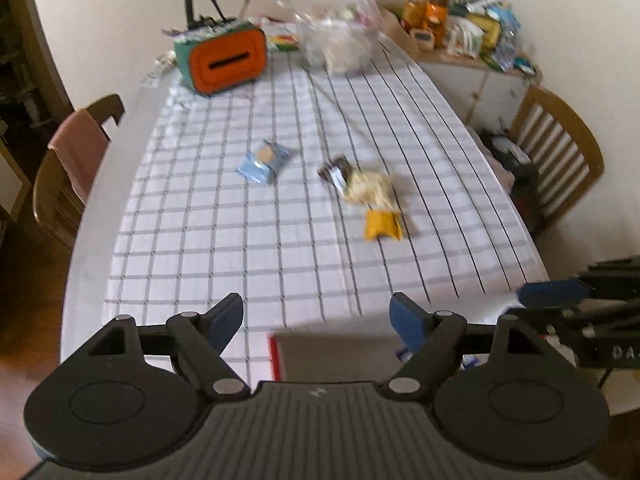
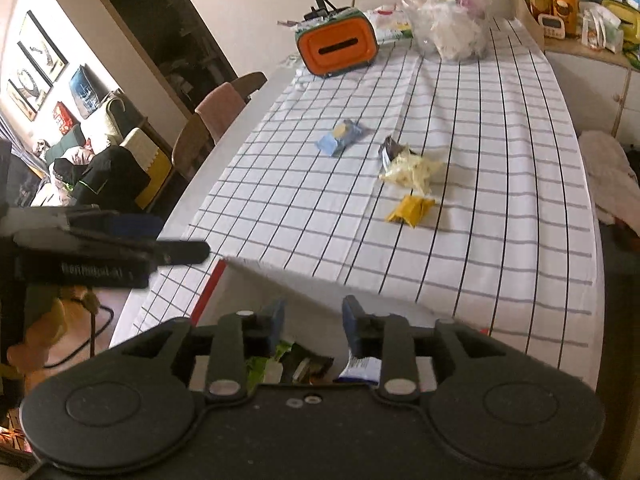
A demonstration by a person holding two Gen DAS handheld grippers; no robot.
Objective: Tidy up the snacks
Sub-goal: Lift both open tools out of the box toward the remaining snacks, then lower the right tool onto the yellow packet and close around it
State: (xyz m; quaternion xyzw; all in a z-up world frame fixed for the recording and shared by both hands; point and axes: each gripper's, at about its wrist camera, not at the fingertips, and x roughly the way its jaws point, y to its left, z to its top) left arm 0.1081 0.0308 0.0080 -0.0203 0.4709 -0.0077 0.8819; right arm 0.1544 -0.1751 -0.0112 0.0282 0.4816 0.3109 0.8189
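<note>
Loose snacks lie mid-table on a checked cloth: a blue packet (image 1: 264, 163) (image 2: 340, 137), a dark brown packet (image 1: 335, 170) (image 2: 390, 150), a pale yellow bag (image 1: 368, 188) (image 2: 412, 172) and a yellow packet (image 1: 382, 224) (image 2: 410, 209). A white box with a red edge (image 1: 328, 354) (image 2: 280, 288) sits at the near table edge with several snack packets (image 2: 304, 364) inside. My left gripper (image 1: 318, 320) is open and empty above the box. My right gripper (image 2: 314, 322) is open and empty over the box's contents; it also shows in the left wrist view (image 1: 560, 296).
An orange and teal case (image 1: 224, 58) (image 2: 338, 48) and a lamp stand at the table's far end beside a clear plastic bag (image 1: 340, 36) (image 2: 452, 24). Wooden chairs (image 1: 76, 168) (image 1: 560, 152) flank the table. A cluttered sideboard (image 1: 460, 36) is at the back right.
</note>
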